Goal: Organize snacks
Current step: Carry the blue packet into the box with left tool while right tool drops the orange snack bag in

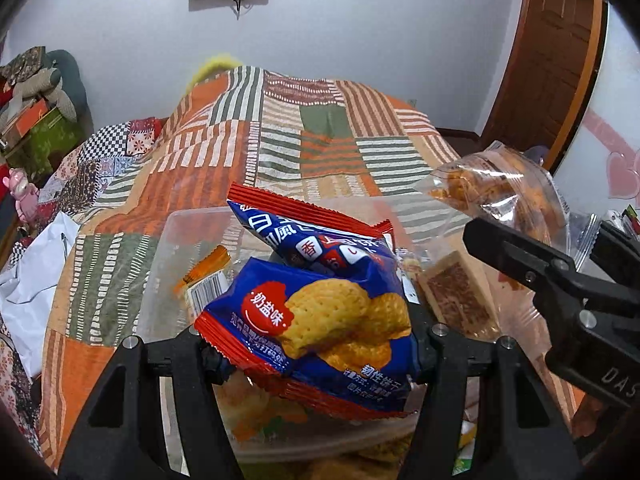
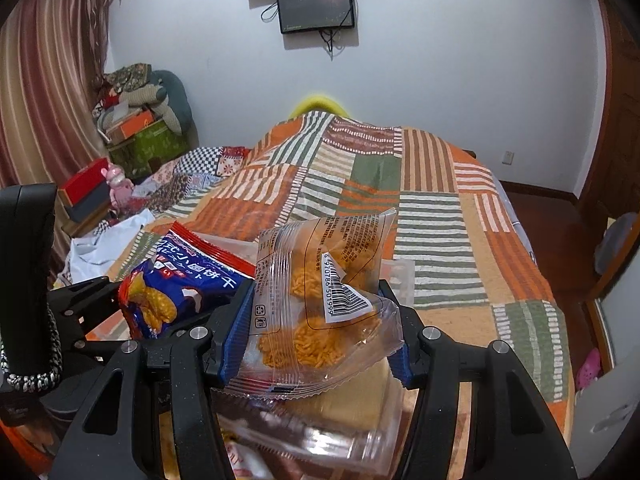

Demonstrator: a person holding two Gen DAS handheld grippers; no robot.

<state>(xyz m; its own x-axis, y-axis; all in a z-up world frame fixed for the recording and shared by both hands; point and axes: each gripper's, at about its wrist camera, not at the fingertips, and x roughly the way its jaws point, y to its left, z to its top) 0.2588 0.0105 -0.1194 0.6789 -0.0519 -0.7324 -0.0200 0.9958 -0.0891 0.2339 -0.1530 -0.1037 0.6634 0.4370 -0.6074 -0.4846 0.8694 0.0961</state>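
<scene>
Left wrist view shows the left gripper (image 1: 316, 352) with its jaws partly closed on a blue and red biscuit packet (image 1: 320, 320), held above a clear plastic container (image 1: 180, 248) that has other snacks inside and stands on a patchwork bedspread (image 1: 280, 140). Right wrist view shows the right gripper (image 2: 316, 340) with its blue pads (image 2: 236, 332) pressing a transparent packet of orange snacks (image 2: 320, 304), just beside the biscuit packet and over the same container.

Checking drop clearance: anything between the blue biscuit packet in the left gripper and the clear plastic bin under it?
Nothing visible. The blue-and-red biscuit packet hangs in the left gripper over the clear plastic bin, which already holds other snacks.
</scene>
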